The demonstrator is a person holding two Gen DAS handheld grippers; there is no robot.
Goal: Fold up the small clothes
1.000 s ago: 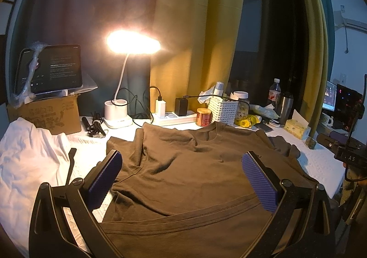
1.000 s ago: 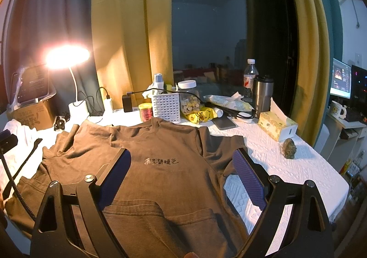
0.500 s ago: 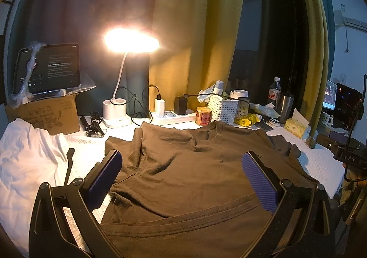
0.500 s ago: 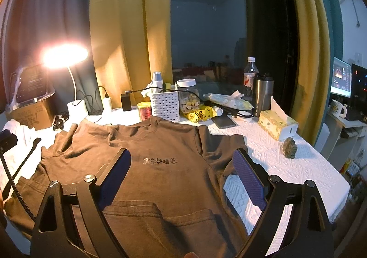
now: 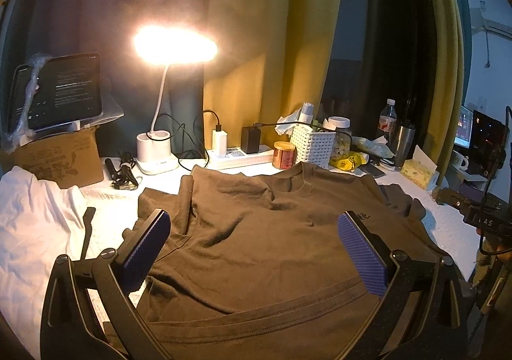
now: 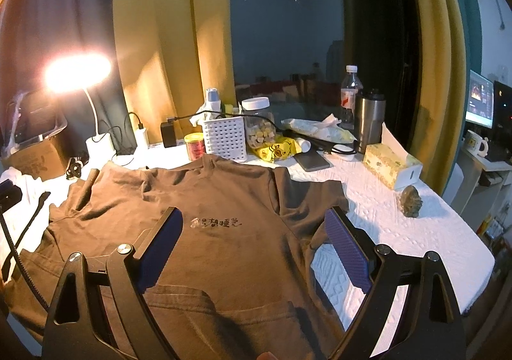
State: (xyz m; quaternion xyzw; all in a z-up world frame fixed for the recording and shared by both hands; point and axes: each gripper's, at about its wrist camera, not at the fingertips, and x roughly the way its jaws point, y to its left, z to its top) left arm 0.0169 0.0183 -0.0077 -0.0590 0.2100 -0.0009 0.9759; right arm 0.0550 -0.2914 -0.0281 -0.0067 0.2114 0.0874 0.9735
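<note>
A brown T-shirt (image 5: 265, 238) lies spread on the white padded table, collar toward the far side, with a small printed line of characters (image 6: 215, 223) on its chest. Its hem is folded up near me, and both sleeves lie rumpled at the sides. My left gripper (image 5: 254, 251) hovers open above the shirt's lower left part, nothing between its blue pads. My right gripper (image 6: 254, 245) hangs open over the lower right part, its right pad (image 6: 347, 253) above the right sleeve's edge. The right gripper's body (image 5: 480, 209) shows at the right edge of the left wrist view.
A white garment (image 5: 35, 216) lies at the left. Along the back stand a lit desk lamp (image 5: 156, 149), a power strip (image 5: 240, 155), a white basket (image 6: 225, 137), a jar (image 6: 257, 126), a steel tumbler (image 6: 369, 123), a tissue box (image 6: 390, 168) and a cardboard box (image 5: 57, 158). White table (image 6: 416, 232) shows right of the shirt.
Both views have drifted slightly, the scene sliding a little left and up. The shirt lies as before and both grippers stay open.
</note>
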